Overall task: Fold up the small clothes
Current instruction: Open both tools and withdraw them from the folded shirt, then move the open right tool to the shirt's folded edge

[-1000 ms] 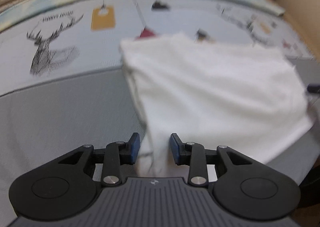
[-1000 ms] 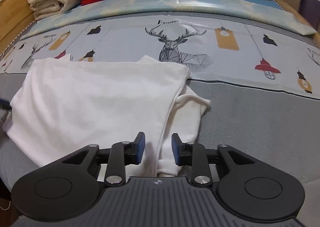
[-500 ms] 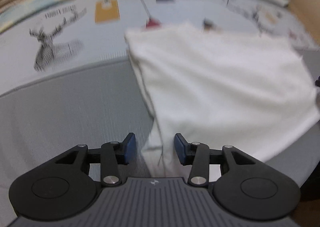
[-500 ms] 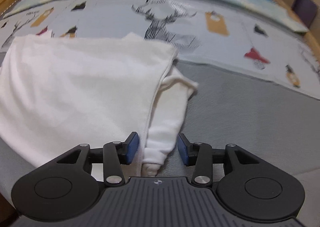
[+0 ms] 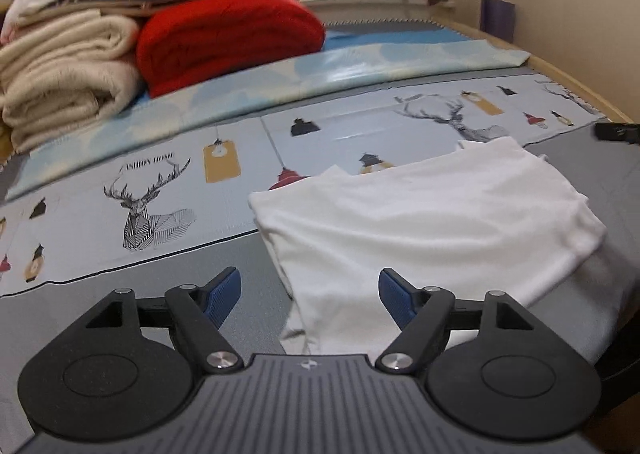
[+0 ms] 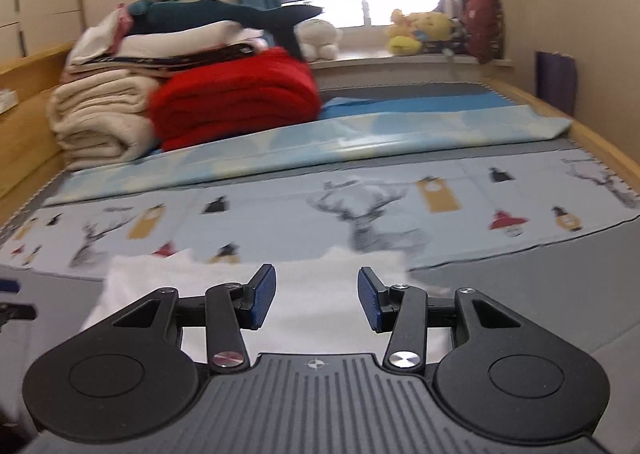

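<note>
We have both grippers empty above the bed (image 5: 120,294). The left gripper (image 5: 310,294) has its jaws spread wide with nothing between them, and the right gripper (image 6: 316,300) is likewise parted and holds nothing. The white garment (image 5: 432,221) lies folded on the grey part of the bedspread, its far edge reaching onto the printed band with the deer; in the right view it shows as a white sheet (image 6: 312,278) just beyond the jaws.

We judge that one fold is laid and the next grasp is to be chosen. To do it well, we should lower each gripper onto a near corner, catch all layers together, not only the top one, and lift both sides evenly so the cloth does not skew. The sleeve peeping out at the right edge should be tucked in first.

The stacked blankets (image 5: 120,37) sit well apart.
</note>
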Demonstrator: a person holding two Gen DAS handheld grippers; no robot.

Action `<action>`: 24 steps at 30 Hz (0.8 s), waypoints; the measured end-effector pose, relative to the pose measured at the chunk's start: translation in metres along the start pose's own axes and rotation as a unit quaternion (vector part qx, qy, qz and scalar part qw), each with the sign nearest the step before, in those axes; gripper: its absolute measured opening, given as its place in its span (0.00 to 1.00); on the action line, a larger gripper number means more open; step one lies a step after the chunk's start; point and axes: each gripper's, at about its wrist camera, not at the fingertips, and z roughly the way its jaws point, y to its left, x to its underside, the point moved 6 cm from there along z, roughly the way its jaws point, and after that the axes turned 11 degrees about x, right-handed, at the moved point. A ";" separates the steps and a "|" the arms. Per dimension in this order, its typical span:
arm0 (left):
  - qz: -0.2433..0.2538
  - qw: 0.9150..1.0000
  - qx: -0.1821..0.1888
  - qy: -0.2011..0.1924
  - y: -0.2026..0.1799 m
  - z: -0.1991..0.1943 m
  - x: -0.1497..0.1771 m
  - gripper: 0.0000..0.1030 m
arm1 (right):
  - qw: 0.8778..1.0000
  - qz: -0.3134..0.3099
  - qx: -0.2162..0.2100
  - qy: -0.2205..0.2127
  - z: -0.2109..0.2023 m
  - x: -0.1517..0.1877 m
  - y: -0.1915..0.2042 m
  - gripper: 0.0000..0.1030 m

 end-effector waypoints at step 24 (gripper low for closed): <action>-0.140 0.987 -0.015 0.075 0.028 0.020 0.050 0.84 | 0.982 -0.166 -0.077 0.046 0.005 0.076 0.157 0.44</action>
